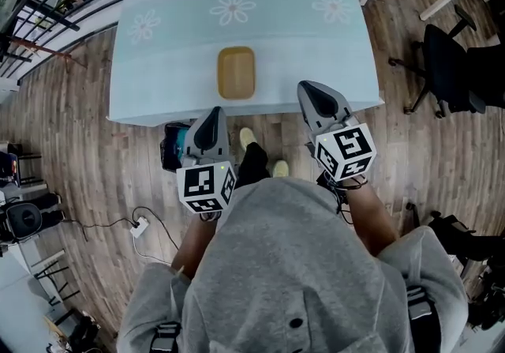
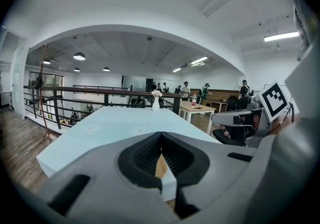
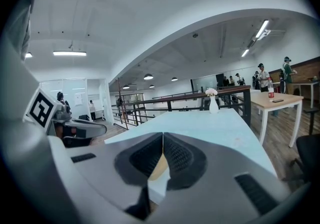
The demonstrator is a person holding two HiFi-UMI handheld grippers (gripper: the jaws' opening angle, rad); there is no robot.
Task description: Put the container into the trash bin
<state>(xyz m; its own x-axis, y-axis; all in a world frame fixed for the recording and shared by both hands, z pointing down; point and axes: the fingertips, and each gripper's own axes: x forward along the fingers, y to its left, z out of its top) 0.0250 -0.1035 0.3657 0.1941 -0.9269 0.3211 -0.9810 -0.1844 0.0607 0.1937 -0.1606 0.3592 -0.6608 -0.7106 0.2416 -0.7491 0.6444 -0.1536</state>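
The left gripper and right gripper point slightly downward toward the counter, each with its fingers pressed together on nothing. One tan container lies by the counter's near edge, just beyond them.

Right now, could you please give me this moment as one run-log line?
left gripper: shut, empty | right gripper: shut, empty | container: on table, near front edge, untouched | pickup: not yet done

— What lies on the pale blue, daisy-printed tabletop?
— A tan container, near the front edge, midway along. A white flower vase stands upright at the far end.
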